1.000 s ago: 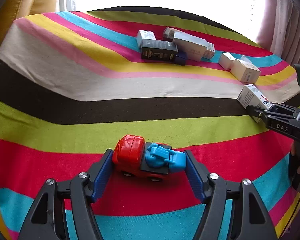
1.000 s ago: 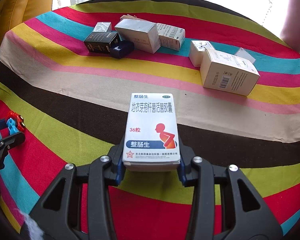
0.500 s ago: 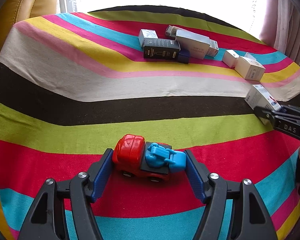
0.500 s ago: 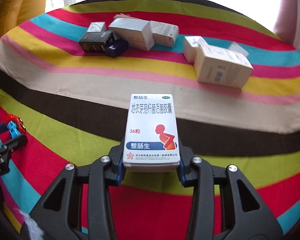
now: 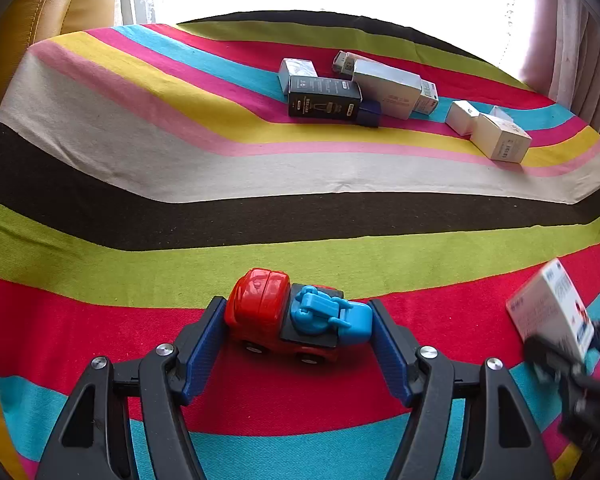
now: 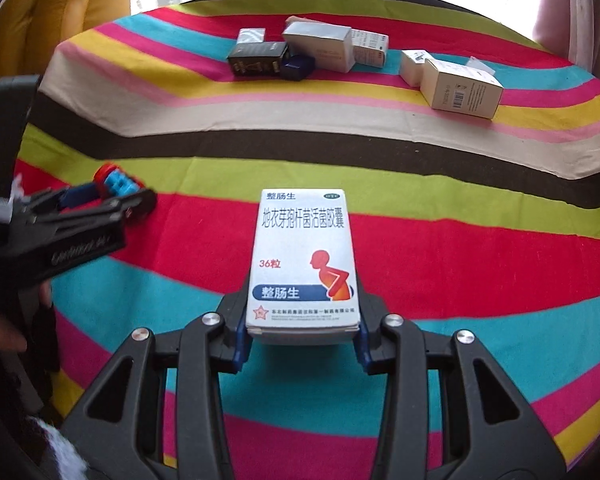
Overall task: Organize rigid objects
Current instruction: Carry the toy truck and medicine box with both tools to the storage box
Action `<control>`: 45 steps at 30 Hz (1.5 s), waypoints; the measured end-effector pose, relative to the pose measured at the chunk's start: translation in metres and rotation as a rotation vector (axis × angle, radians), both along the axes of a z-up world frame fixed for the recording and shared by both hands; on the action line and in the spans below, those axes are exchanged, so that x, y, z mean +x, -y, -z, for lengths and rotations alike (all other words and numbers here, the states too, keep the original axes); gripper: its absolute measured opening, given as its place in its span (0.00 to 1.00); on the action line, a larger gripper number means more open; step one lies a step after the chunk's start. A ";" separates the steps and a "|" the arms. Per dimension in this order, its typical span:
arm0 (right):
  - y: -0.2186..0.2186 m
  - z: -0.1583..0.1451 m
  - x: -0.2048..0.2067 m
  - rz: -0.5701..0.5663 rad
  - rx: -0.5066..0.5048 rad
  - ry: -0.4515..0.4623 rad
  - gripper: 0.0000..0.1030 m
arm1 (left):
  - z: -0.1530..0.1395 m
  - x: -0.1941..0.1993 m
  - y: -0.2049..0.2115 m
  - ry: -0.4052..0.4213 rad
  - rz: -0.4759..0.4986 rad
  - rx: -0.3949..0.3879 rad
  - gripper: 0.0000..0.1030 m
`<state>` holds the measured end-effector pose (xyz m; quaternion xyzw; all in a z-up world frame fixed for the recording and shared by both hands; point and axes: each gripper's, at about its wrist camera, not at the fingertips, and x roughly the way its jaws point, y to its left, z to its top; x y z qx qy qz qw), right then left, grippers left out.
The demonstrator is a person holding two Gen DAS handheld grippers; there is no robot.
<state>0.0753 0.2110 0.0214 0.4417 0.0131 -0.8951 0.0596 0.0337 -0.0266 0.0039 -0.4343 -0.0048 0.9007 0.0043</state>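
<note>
My left gripper [image 5: 296,344] clamps the toy truck [image 5: 296,318] at lower centre, over the striped cloth [image 5: 180,168]. My right gripper [image 6: 302,334] grips the white medicine box [image 6: 303,260], low in its view. The other boxes [image 5: 356,88] cluster upper right, well apart; bare cloth lies between. A yellow chair [image 6: 72,16] stands at the upper left.

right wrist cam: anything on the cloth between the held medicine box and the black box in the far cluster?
Nothing. In the right wrist view, only bare striped tablecloth lies between the medicine box and the black box.
</note>
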 end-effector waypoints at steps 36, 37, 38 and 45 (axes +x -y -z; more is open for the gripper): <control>-0.047 -0.028 0.081 0.010 -0.089 -0.059 0.43 | -0.030 0.114 -0.056 -0.037 0.120 0.055 0.67; -0.050 -0.029 0.085 0.013 -0.090 -0.062 0.43 | -0.030 0.116 -0.060 -0.036 0.132 0.053 0.67; -0.053 -0.030 0.088 0.014 -0.093 -0.064 0.43 | -0.031 0.118 -0.065 -0.037 0.144 0.049 0.67; -0.080 -0.040 0.119 0.036 -0.105 -0.086 0.43 | -0.037 0.130 -0.097 -0.040 0.224 0.030 0.67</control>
